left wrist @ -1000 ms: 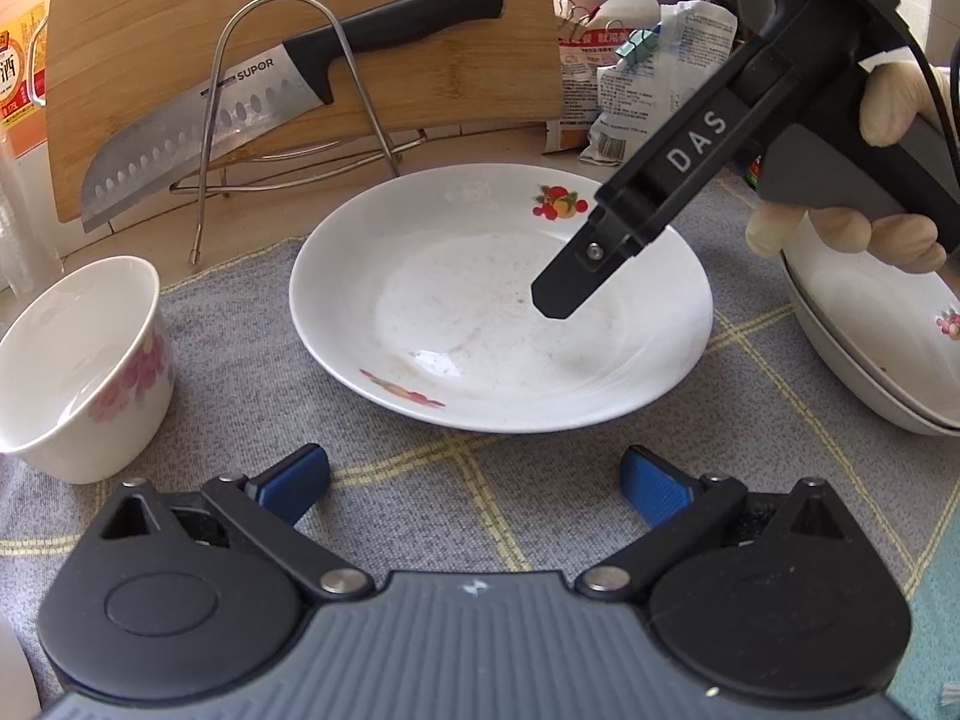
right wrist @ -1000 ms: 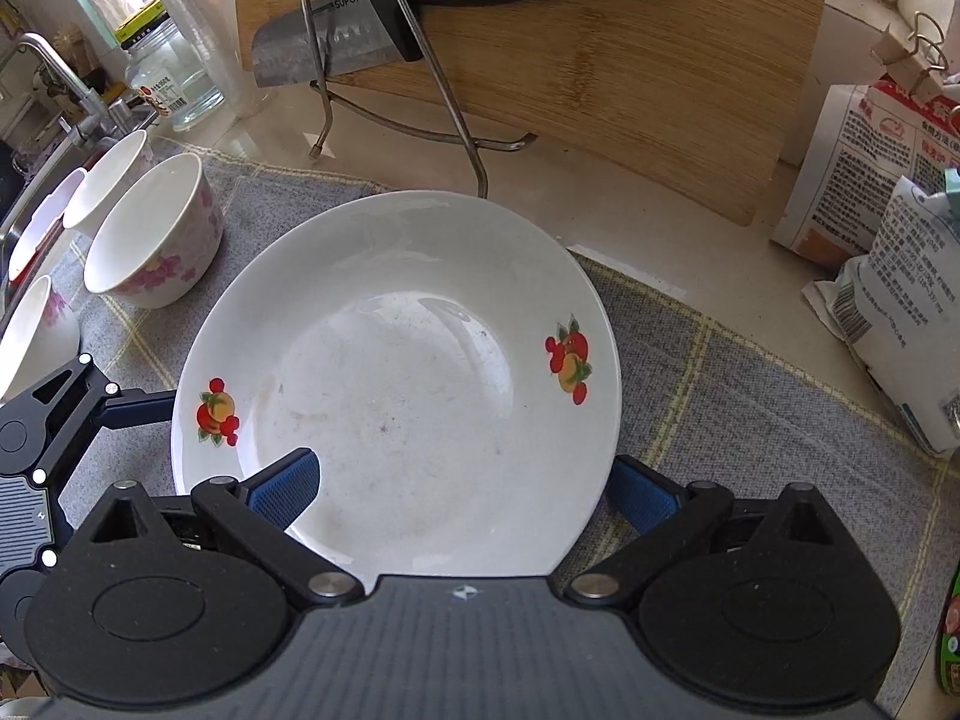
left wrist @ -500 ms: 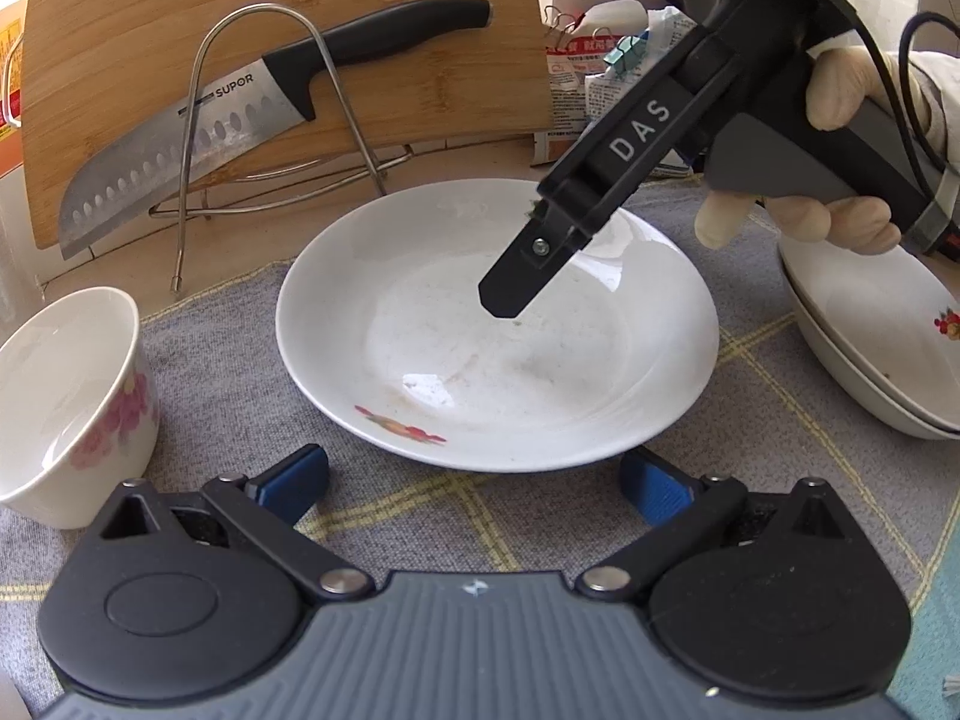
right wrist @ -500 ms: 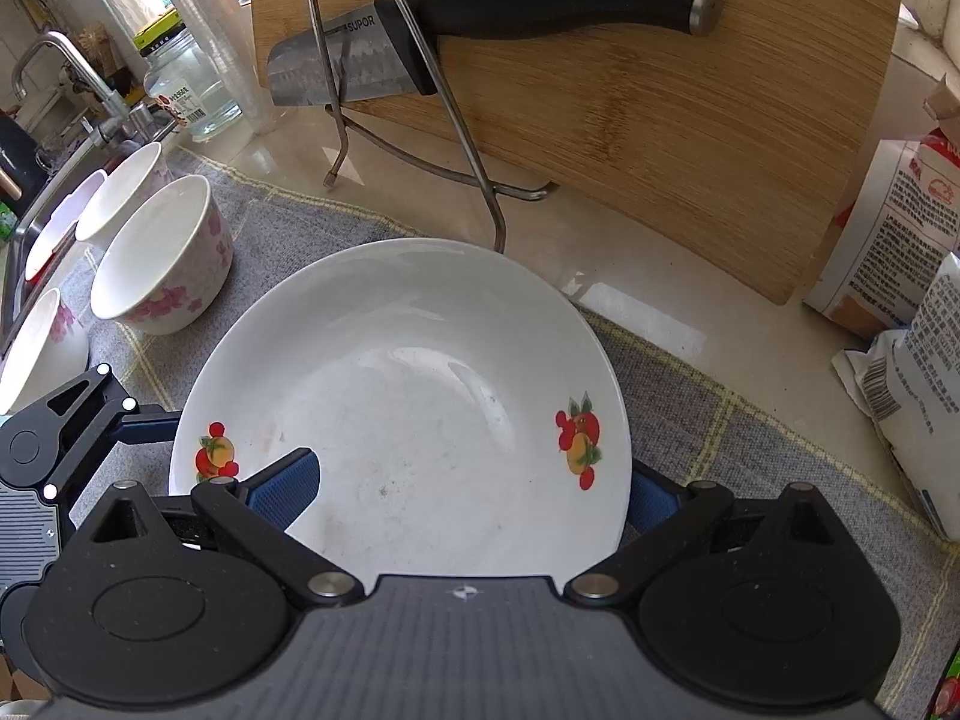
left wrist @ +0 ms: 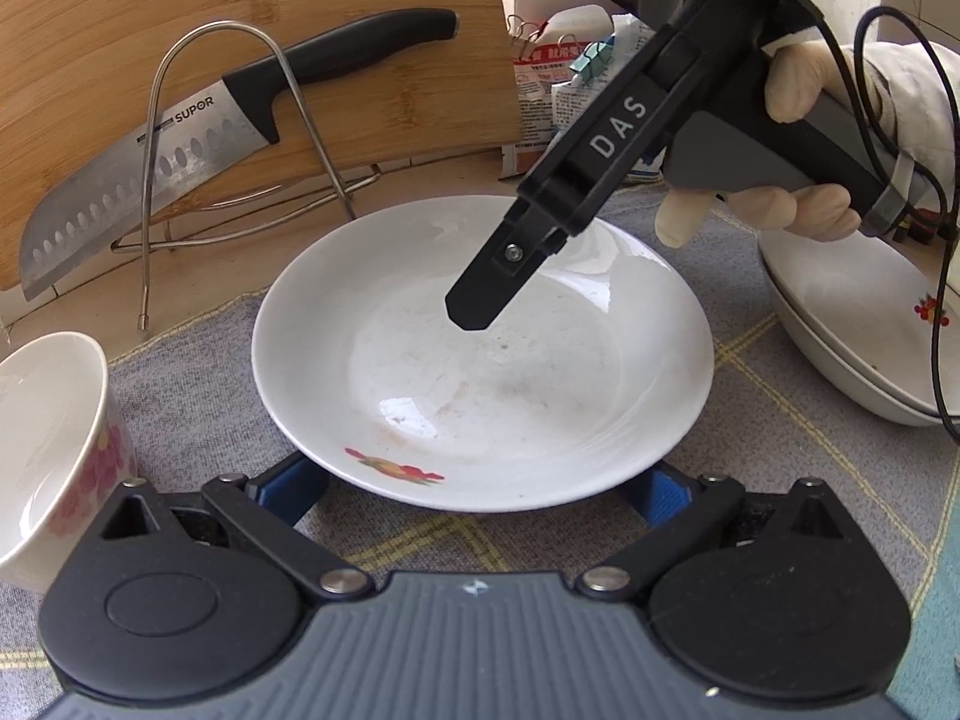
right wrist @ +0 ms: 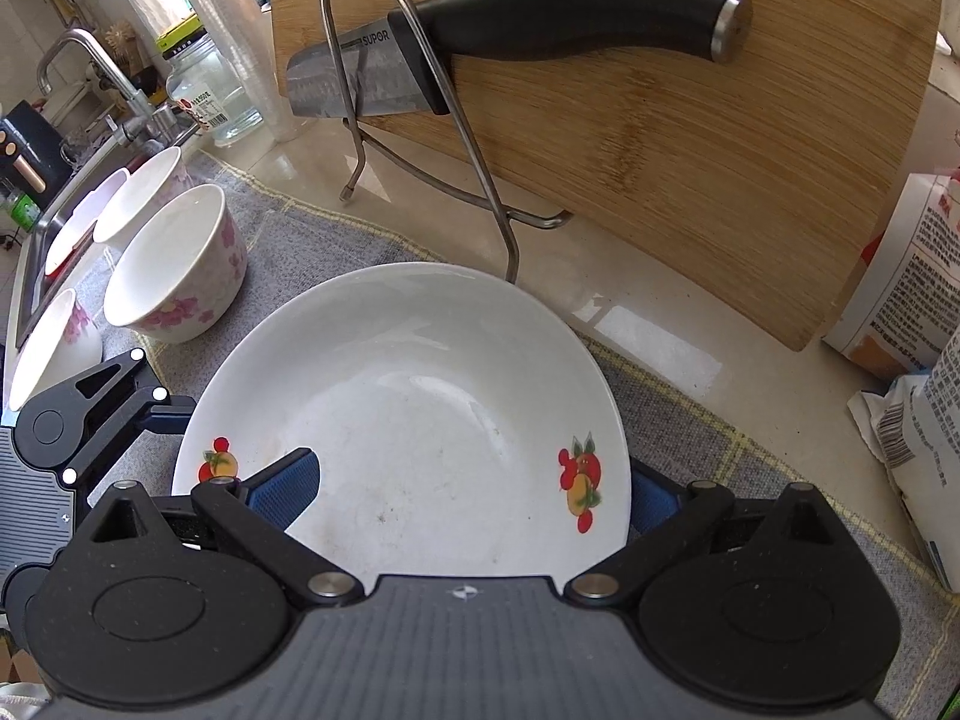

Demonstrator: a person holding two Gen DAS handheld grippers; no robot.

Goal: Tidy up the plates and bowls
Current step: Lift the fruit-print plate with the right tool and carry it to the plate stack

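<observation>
A white plate (left wrist: 540,396) with fruit prints lies on the grey cloth (left wrist: 780,468) on the table, near a floral bowl (right wrist: 174,264). The left gripper (left wrist: 480,495) has its fingers spread wide at the plate's near rim; the right gripper (right wrist: 474,486) hovers over the plate, fingers likewise spread

"SUPOR" is printed on the knife blade (left wrist: 144,180); "DAS" on the right tool (left wrist: 618,126).
</observation>
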